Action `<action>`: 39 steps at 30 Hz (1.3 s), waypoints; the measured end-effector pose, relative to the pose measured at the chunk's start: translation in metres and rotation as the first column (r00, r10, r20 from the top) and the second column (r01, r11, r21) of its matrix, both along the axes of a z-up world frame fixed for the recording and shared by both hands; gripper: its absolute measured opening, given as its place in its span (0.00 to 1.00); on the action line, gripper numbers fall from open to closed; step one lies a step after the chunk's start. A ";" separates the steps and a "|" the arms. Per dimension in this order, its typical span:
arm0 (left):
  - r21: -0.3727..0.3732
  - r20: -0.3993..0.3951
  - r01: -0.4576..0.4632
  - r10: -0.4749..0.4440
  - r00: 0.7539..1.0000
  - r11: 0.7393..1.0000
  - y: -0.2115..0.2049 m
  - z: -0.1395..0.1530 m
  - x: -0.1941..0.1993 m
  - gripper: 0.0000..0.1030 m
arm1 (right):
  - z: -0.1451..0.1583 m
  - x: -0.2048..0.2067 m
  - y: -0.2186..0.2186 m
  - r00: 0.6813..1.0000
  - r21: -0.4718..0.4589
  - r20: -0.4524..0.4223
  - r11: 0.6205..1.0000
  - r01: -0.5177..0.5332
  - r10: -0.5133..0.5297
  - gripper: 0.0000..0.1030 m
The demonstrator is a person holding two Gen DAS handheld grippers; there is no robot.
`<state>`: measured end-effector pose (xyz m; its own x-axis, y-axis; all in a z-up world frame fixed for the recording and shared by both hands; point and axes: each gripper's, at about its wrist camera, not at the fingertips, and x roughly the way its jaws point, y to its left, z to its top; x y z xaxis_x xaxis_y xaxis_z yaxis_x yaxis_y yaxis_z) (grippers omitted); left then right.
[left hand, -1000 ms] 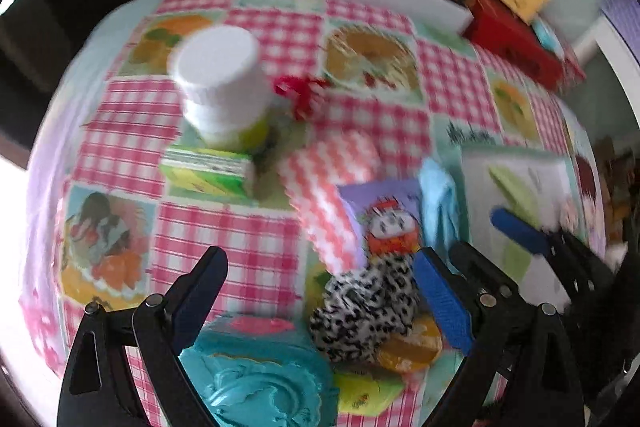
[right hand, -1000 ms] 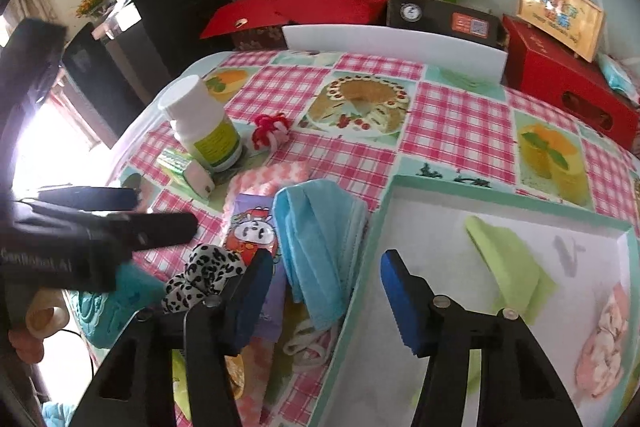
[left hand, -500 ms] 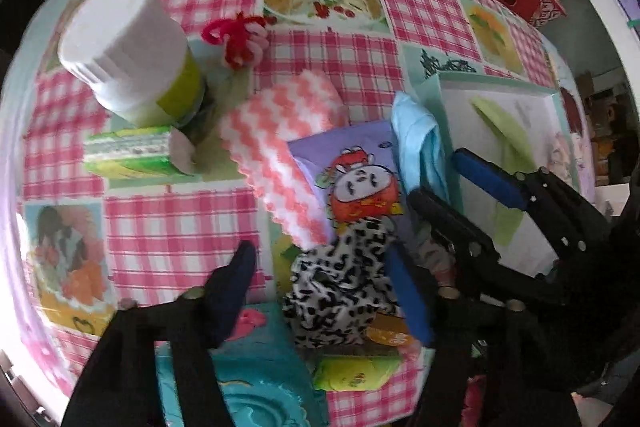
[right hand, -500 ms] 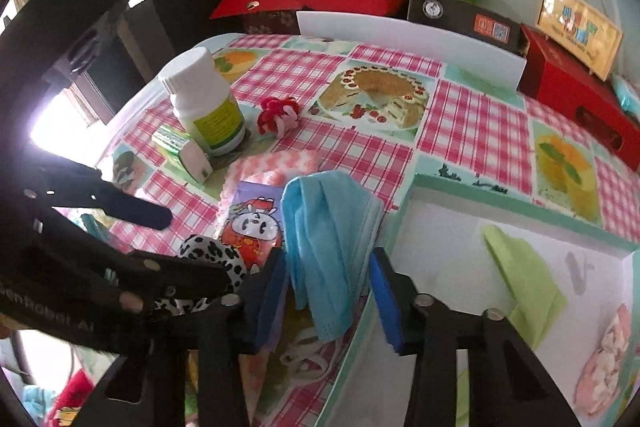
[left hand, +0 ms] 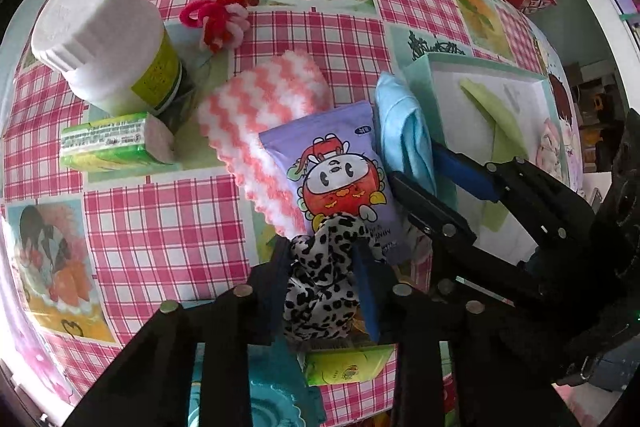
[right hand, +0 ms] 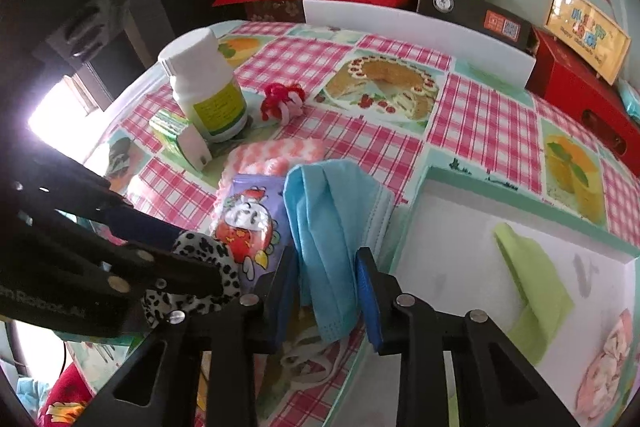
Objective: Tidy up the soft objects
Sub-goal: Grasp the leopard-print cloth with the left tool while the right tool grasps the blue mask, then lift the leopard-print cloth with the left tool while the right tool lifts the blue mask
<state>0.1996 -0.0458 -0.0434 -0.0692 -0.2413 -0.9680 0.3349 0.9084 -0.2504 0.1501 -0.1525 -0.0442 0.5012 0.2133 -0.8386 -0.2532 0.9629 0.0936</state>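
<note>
We read this as the grasp step. Left gripper point(left hand: 320, 281) pinches the leopard-print scrunchie point(left hand: 320, 283) on the tablecloth point(left hand: 160, 227); right gripper point(right hand: 326, 289) pinches the blue face mask point(right hand: 328, 227) beside the tray point(right hand: 520, 193). Next, in our judgement: lift both clear and carry them to the tray.
</note>
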 end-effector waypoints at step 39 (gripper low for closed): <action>-0.320 0.473 -0.226 0.362 0.804 0.920 0.051 0.165 -0.039 0.14 | 0.100 -0.042 -0.075 0.951 0.207 0.236 0.966 0.153 -0.201 0.08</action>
<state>0.1611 0.0057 0.1214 0.5319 -0.3922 -0.7505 0.2016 0.9194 -0.3376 0.1080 -0.2277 0.0560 0.7350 0.2403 -0.6341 -0.1187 0.9663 0.2286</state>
